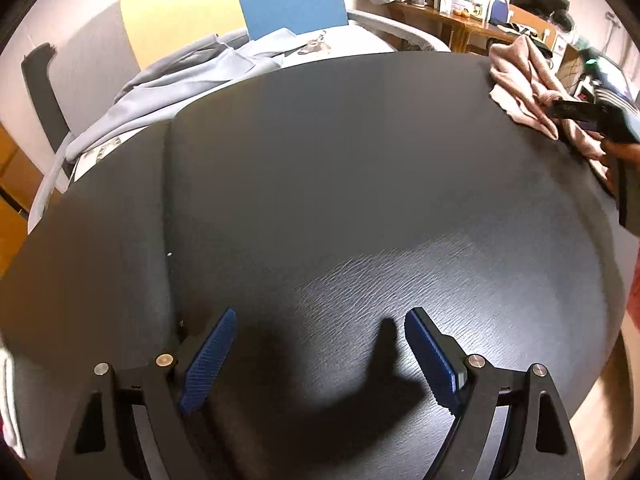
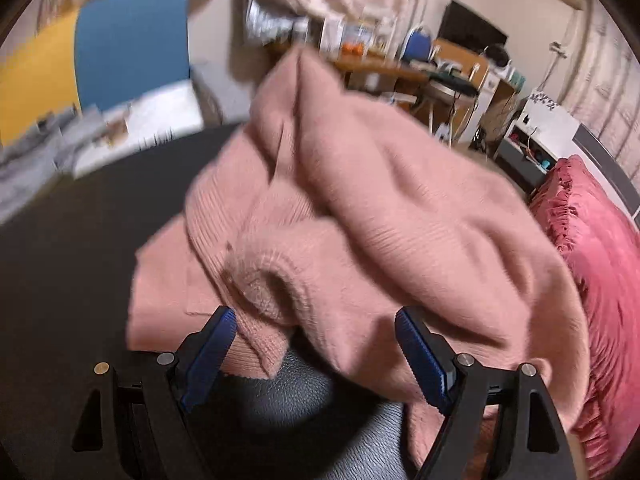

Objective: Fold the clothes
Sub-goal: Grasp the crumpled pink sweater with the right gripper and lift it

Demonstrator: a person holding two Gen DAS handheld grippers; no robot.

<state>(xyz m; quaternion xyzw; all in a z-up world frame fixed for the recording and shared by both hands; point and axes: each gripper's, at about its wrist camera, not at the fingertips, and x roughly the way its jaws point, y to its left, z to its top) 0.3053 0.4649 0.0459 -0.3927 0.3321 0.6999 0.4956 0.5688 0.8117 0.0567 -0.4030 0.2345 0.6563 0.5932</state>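
Note:
A crumpled pink knit sweater (image 2: 360,208) lies in a heap on the dark table (image 2: 72,240), filling the right wrist view. My right gripper (image 2: 316,324) is open, its blue pads on either side of a ribbed cuff or hem at the heap's near edge, not closed on it. In the left wrist view the same sweater (image 1: 528,84) sits at the table's far right, with the right gripper (image 1: 588,116) beside it. My left gripper (image 1: 320,324) is open and empty over the bare dark table (image 1: 320,160).
A light blue-grey garment (image 1: 180,84) lies on a white bed behind the table's far left edge. Yellow and blue panels (image 1: 240,4) stand behind it. A red ruffled cushion (image 2: 592,248) sits right of the sweater. A cluttered wooden desk (image 2: 400,64) stands at the back.

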